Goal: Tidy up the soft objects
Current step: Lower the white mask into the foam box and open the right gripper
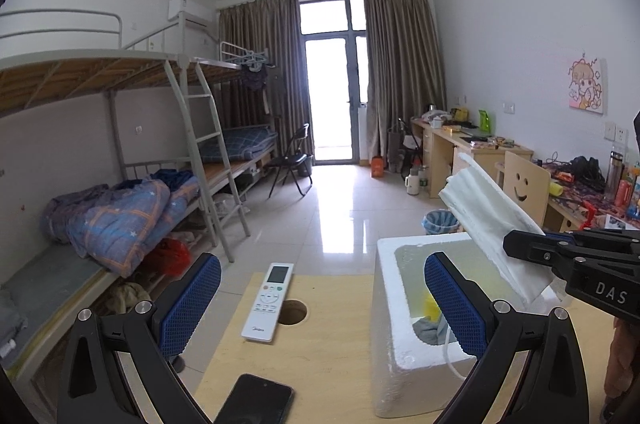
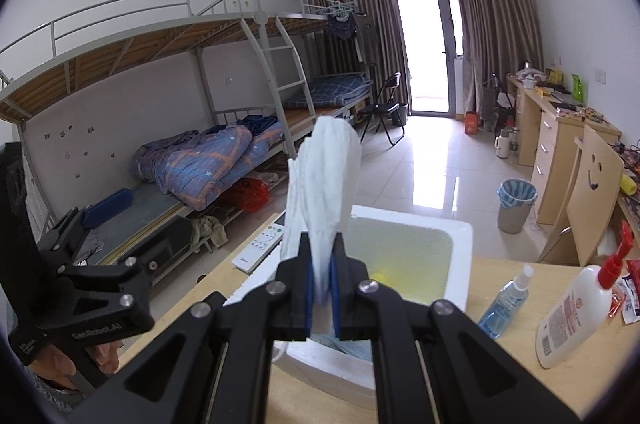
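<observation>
Right wrist view: right gripper point(image 2: 322, 276) clamped on white face mask point(image 2: 320, 183) above foam box point(image 2: 460, 236), left gripper point(image 1: 320, 308) open w/ nothing; thin pinch, mask may slip outside.

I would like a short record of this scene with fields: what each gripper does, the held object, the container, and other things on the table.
right gripper: shut on the white face masks, held above the box
left gripper: open, holding nothing
container: white foam box, open top, with some grey and yellow items inside
table: white remote control, black phone
beside the box: blue spray bottle, white pump bottle
</observation>
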Demonstrator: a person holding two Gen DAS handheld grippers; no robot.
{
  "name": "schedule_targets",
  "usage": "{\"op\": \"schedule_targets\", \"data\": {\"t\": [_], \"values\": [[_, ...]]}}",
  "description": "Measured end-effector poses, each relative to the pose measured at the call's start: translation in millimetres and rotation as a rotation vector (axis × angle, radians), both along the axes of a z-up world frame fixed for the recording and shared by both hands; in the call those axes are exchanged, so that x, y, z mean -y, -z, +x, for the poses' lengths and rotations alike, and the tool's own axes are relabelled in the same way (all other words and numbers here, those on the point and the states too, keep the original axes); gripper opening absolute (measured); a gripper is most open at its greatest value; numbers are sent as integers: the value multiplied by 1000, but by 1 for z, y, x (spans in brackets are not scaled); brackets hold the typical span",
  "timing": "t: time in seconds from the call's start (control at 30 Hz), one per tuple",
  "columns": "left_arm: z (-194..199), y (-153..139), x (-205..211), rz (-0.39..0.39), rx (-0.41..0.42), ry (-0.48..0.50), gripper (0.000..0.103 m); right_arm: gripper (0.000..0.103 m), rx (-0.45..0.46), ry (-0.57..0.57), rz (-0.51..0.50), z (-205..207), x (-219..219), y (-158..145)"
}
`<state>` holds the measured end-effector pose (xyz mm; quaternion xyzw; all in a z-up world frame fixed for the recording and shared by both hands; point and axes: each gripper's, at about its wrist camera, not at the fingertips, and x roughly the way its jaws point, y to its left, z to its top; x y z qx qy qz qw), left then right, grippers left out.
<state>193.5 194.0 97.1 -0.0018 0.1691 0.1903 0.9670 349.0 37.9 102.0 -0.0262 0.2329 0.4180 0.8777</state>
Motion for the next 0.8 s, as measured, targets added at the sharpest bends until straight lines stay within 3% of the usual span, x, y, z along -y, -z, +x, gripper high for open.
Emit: {"op": "schedule_targets", "data": {"t": [0.43, 0.53, 0.6, 0.67, 0.8], "values": [[2, 2, -1, -10, 1, 0, 102, 12, -10, 44, -42, 10, -10, 6], [2, 2, -1, -10, 0, 4, 102, 26, -26, 52, -47, 13, -11, 9], [1, 2, 1, -9, 4, 5, 102, 60, -28, 53, -62, 14, -14, 10], [2, 2, 2, -5, 4, 7, 102, 70, -23, 64, -71, 13, -15, 11], [1, 3, 3, -6, 0, 4, 102, 74, -12, 72, -74, 10, -13, 10]]}}
